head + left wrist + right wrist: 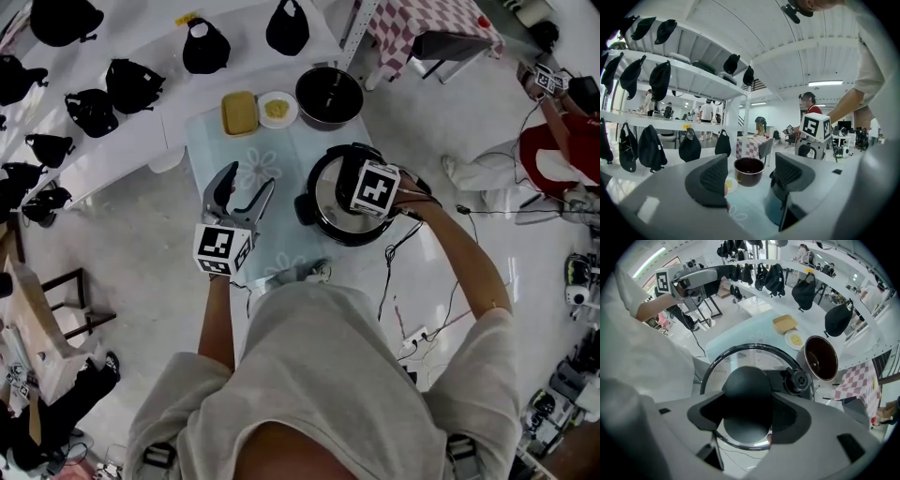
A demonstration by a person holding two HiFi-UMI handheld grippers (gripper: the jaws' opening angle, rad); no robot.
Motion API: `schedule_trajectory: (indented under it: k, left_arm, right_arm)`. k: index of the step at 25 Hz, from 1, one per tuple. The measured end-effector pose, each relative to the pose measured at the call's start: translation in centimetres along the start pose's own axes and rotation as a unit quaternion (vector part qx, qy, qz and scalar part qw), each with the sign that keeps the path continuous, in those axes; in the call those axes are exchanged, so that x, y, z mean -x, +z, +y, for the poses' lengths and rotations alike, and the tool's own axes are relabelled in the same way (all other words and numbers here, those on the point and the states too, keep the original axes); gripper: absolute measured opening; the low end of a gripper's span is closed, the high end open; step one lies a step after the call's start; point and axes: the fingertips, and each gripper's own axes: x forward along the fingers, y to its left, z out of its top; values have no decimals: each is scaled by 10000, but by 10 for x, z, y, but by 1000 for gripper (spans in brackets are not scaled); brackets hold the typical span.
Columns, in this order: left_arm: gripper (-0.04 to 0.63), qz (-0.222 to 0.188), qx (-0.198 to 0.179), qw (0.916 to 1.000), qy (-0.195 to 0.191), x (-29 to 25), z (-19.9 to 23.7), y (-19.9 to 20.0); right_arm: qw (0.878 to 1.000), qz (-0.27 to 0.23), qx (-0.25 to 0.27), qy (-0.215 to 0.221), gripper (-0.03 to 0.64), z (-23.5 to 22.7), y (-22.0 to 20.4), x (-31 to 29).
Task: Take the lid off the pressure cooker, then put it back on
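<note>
The pressure cooker is a round black pot standing upright on the right part of the pale worktop. Its lid (shiny silver, ringed in black) lies level on top and seems seated, though the seam is hidden. Its round black knob is clasped between the jaws of the right hand-held gripper. A small black valve sits just beside the knob.

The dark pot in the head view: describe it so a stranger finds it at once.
Find the pale blue table and its pressure cooker. Past the cooker, at the table's far edge, stands the pot. It is the only deep, dark, open vessel, right of a white plate and a yellow box.
</note>
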Motion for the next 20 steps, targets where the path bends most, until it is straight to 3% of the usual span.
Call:
schedule_trajectory:
  k: [6, 20]
  left_arm:
    - [313, 33, 10, 10000, 48, -1, 1, 0]
    - [313, 52, 36, 9997, 245, 1, -6, -2]
  right_arm:
    - [9971, 258, 714, 101, 273, 2, -1, -3]
    - [9943, 292, 1011, 174, 276, 1, -8, -10]
